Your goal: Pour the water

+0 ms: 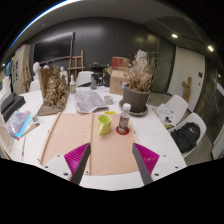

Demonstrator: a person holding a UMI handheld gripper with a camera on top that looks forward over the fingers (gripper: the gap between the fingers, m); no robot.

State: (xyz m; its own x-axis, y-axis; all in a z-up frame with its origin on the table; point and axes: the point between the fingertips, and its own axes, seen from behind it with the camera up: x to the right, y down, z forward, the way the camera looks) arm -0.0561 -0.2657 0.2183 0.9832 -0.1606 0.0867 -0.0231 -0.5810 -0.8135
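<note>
The hand-held gripper (110, 165) hangs over the surface (160, 135) with its fingers spread wide, pink pads (75, 155) facing in, nothing between them. Just ahead, on a tan mat (85, 140), sits a small yellow-green cup (105, 124), and right beside it stands a dark-capped bottle (124, 119). Beyond those lie papers (92, 100), then a potted plant of dry stems (137, 88). White chairs (180, 110) stand alongside the surface.

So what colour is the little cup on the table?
The cup is yellow-green, seen in the gripper view, just ahead of the open gripper.
</note>
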